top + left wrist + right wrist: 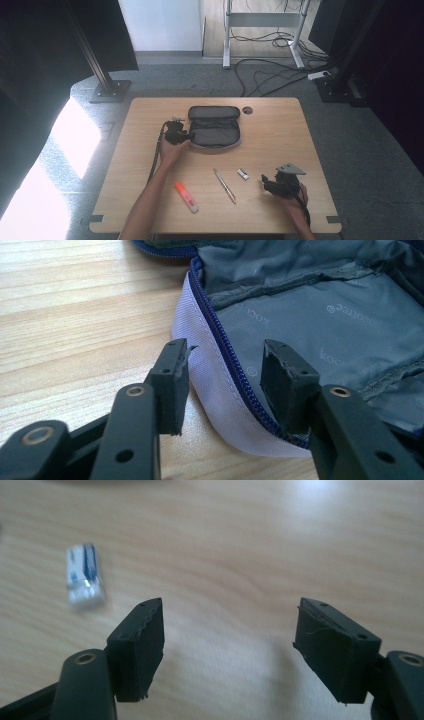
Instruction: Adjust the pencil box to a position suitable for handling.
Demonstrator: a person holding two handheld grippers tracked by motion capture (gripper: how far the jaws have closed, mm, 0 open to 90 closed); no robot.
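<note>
Left hand-held gripper (225, 385) straddled the open pencil case's (320, 325) rim, unclamped; right hand-held gripper (227, 645) gaped near the eraser (85, 577) — steadying step; pinch next.

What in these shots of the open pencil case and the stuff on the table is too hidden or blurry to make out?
- Eraser, right gripper view: label print blurred, unreadable.
- Pencil case, left gripper view: far end cut off by the frame edge; lining print partly cropped.
- Pen and highlighter, high view: too small to read markings.
- Left gripper: pad contact with the case wall uncertain.
</note>
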